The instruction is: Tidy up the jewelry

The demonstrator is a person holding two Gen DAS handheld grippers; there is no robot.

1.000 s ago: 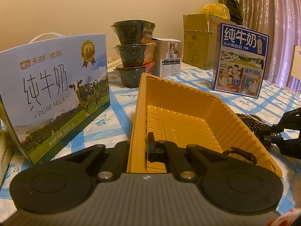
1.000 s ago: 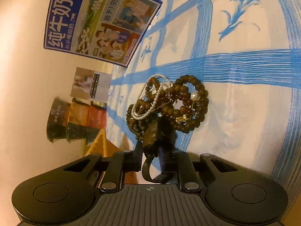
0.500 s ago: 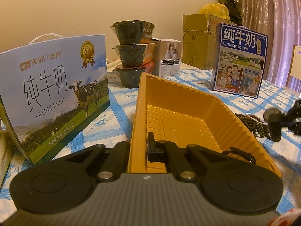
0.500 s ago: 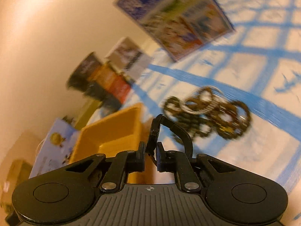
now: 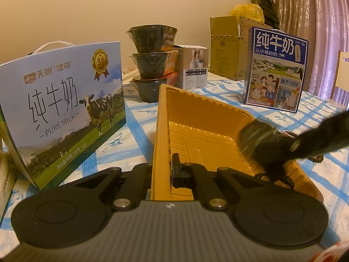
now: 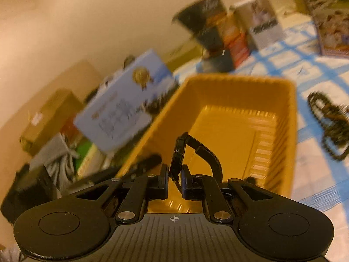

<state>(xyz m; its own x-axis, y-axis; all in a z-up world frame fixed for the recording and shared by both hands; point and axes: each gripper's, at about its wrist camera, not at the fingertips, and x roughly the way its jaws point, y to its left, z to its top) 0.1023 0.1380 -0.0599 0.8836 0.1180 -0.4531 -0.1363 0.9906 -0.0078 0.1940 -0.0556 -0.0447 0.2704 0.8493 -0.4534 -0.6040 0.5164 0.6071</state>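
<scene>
In the lower centre of the frame the left gripper [image 5: 162,172] had its jaws clamped on the near wall of the yellow tray [image 5: 202,118]. From the right edge a blurred black gripper [image 5: 272,152] reached over the tray's right rim. On the blue-checked counter [image 5: 135,131] stood a pale milk box [image 5: 63,102] at left, stacked dark bowls [image 5: 152,61] at upper centre, and a blue milk carton [image 5: 276,69] at upper right.

A table [image 5: 135,135] with a blue-checked cloth is carrying everything. A yellow tray [image 5: 209,118], two milk boxes [image 5: 63,100], stacked black bowls [image 5: 150,65] and a heap of bead bracelets [image 6: 331,126] are lying on it.
</scene>
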